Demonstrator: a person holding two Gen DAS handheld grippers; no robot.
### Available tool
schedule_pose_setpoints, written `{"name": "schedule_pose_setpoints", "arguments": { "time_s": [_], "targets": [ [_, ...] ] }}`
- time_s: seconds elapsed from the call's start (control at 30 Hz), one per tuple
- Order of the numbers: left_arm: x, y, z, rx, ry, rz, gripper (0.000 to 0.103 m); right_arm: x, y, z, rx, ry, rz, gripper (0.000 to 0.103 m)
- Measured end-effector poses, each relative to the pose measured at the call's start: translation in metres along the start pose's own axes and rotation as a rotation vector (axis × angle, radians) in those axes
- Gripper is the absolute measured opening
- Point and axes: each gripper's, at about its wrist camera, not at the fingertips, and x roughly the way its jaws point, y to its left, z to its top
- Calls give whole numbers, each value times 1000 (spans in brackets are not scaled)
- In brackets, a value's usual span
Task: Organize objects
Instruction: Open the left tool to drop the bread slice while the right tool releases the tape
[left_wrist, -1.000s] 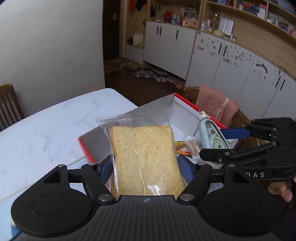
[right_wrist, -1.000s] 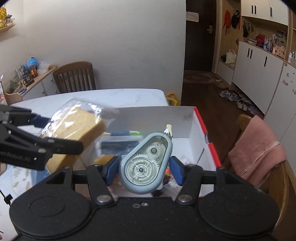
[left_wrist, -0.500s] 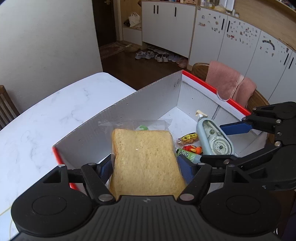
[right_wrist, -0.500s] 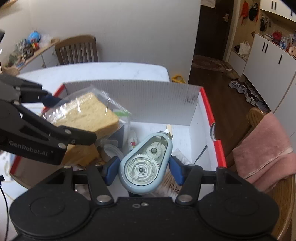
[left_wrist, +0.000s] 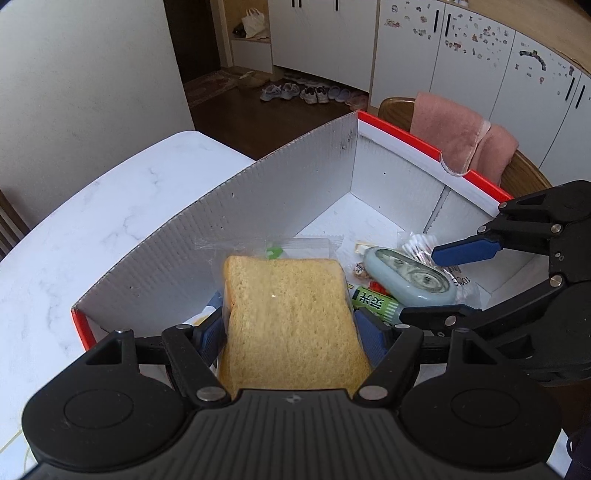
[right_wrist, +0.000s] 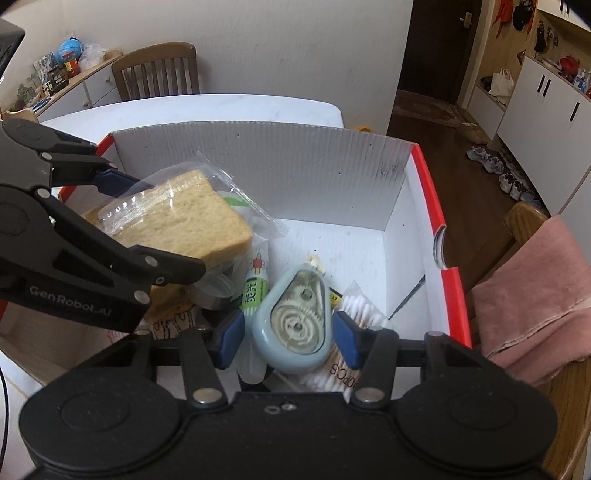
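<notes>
My left gripper (left_wrist: 290, 330) is shut on a bagged slice of bread (left_wrist: 291, 314) and holds it over the left part of a white box with red rims (left_wrist: 258, 199). The bread also shows in the right wrist view (right_wrist: 184, 218), held by the left gripper (right_wrist: 155, 225). My right gripper (right_wrist: 290, 338) is open inside the box. A pale blue correction tape dispenser (right_wrist: 295, 317) lies loose between its fingers on a pack of cotton swabs (right_wrist: 354, 310). In the left wrist view the dispenser (left_wrist: 406, 275) lies between the right gripper's (left_wrist: 432, 284) spread fingers.
The box (right_wrist: 424, 236) stands on a white marble table (left_wrist: 92, 221) and holds a green-labelled tube (right_wrist: 255, 291), snack packets and other small items. A chair with a pink towel (right_wrist: 543, 295) stands right of the box. Another wooden chair (right_wrist: 155, 70) stands beyond the table.
Both grippers have moved down into the box. My right gripper has opened and let go of the correction tape dispenser, which now rests on the cotton swabs. The left still holds the bread.
</notes>
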Motion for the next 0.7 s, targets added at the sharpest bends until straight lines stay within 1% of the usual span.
{"name": "schedule_pose_setpoints", "arguments": {
  "time_s": [0.1, 0.17, 0.2, 0.43, 0.7],
  "targets": [
    [0, 1, 1, -6, 2, -8, 74, -2, -2, 0, 6, 2, 6, 54],
    [1, 2, 1, -14, 1, -14, 74, -5, -2, 0, 7, -1, 5, 62],
    [1, 3, 1, -18, 0, -16, 74, -7, -2, -1, 6, -6, 3, 64],
    [-6, 6, -4, -46, -18, -40, 74, -21, -1, -5, 3, -25, 0, 66],
    [-31, 6, -12, -54, -72, -64, 74, -42, 3, -9, 27, -67, 6, 69]
  ]
}}
